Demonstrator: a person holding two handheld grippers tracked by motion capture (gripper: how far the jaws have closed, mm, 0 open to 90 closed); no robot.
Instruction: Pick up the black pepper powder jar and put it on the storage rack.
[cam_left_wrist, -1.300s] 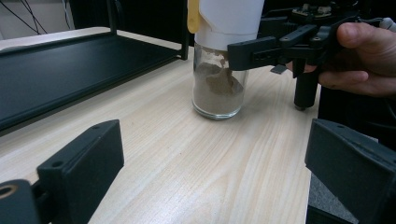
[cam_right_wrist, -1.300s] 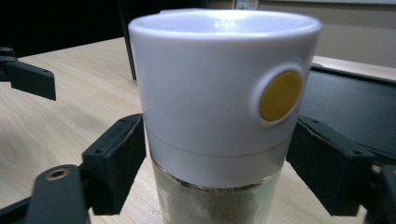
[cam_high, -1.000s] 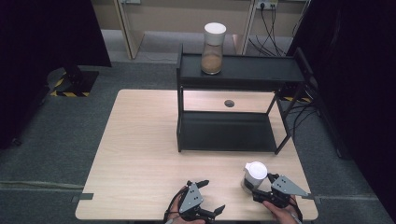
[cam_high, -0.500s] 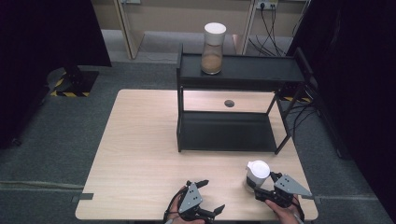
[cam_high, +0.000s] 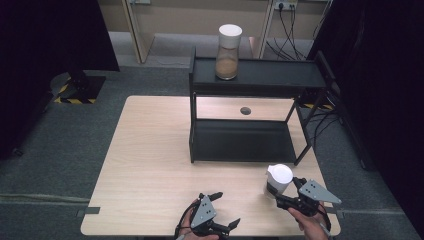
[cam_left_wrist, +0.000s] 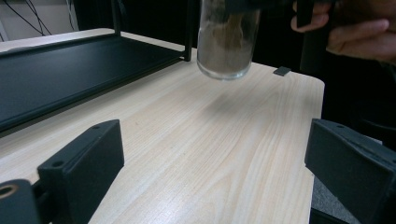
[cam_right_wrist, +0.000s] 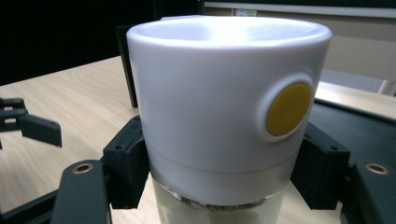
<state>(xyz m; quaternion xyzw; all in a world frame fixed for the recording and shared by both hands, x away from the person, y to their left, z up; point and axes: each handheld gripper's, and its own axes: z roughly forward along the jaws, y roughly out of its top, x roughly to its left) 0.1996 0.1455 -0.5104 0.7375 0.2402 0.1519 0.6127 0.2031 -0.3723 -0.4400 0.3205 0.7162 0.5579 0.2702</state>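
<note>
Now the right claw (cam_high: 285, 196) grips a white-lidded glass jar (cam_high: 278, 181) just under its lid, holding it clear above the desk (cam_high: 150, 150) near the front right corner, before the black shelf (cam_high: 250, 75). Well apart, the left claw (cam_high: 222, 210) stands wide open and empty.

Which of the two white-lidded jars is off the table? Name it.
The white-lidded jar clamped in the right gripper, lifted clear near the table's front edge. The other jar stands on the black shelf's top.
</note>
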